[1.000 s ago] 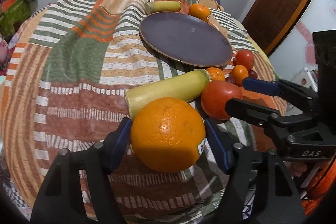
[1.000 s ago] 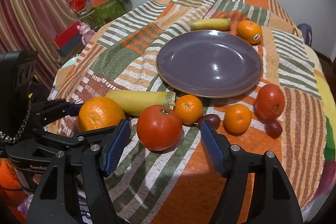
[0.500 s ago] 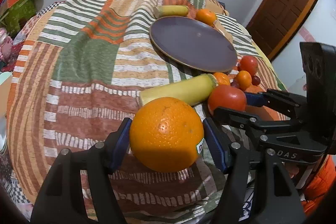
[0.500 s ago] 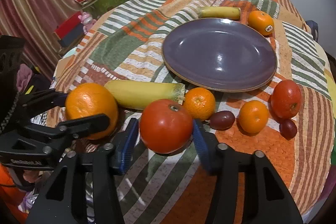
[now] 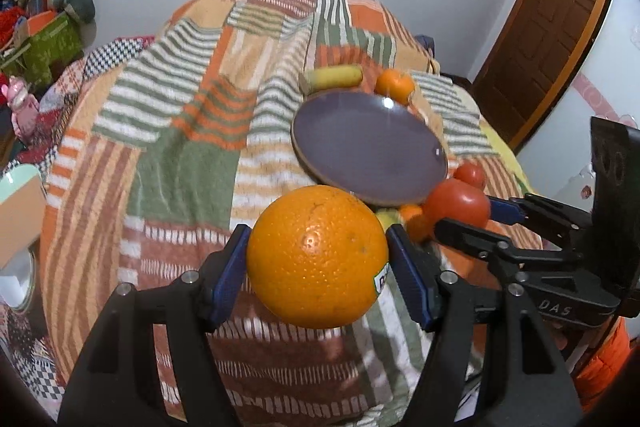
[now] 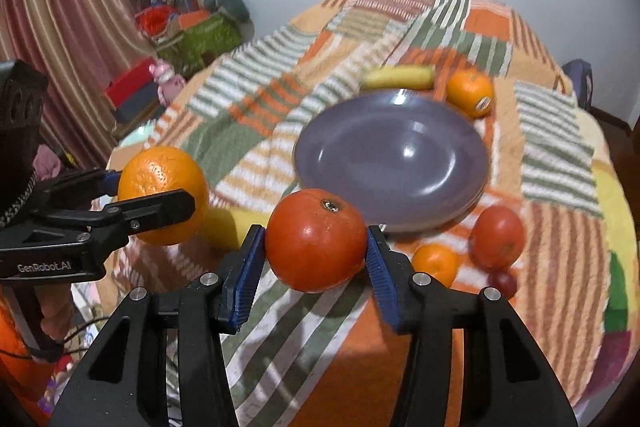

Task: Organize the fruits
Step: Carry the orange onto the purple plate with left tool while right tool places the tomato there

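Both tools loaded. Left gripper (image 5: 318, 263) is clamping the big orange (image 5: 318, 257), pads pressing both its sides; right gripper (image 6: 316, 247) is clamping the red tomato (image 6: 316, 239) likewise. Both fruits are hanging clear of the patchwork cloth (image 6: 248, 95). Key relation: the purple plate (image 6: 348, 163) is lying straight ahead, on the far side of both tools, w/ the right one sitting nearer its rim. Judging next move as a short fwd carry. Plate is showing bare, glossy, round; orange is carrying a sticker low on its right; tomato is facing stem-scar up.
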The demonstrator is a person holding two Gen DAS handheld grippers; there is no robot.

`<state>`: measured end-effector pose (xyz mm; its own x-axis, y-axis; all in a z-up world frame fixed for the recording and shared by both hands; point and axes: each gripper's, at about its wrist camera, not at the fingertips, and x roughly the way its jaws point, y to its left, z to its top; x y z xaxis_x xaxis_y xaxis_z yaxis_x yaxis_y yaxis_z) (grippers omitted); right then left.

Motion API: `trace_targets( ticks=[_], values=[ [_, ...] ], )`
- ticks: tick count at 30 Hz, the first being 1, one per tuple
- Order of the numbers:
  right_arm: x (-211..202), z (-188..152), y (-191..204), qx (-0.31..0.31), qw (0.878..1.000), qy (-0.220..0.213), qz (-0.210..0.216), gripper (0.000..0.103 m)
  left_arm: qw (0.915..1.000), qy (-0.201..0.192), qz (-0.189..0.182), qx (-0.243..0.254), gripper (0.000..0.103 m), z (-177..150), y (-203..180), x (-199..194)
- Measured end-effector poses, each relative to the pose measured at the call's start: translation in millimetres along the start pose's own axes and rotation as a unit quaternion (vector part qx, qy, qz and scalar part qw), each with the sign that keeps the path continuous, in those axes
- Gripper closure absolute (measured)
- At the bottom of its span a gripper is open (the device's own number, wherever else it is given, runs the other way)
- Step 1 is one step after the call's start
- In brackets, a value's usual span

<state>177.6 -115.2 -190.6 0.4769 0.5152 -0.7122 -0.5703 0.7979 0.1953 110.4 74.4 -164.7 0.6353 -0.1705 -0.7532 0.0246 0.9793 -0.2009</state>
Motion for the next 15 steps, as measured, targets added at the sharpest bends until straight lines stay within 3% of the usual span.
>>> trace_targets(
  ticks=[15],
  values=[
    [-31, 46, -31, -0.002, 0.996, -0.084, -0.041, 0.056, 0.9979, -0.063, 0.007, 0.011, 0.035, 64, -19, -5]
  ],
)
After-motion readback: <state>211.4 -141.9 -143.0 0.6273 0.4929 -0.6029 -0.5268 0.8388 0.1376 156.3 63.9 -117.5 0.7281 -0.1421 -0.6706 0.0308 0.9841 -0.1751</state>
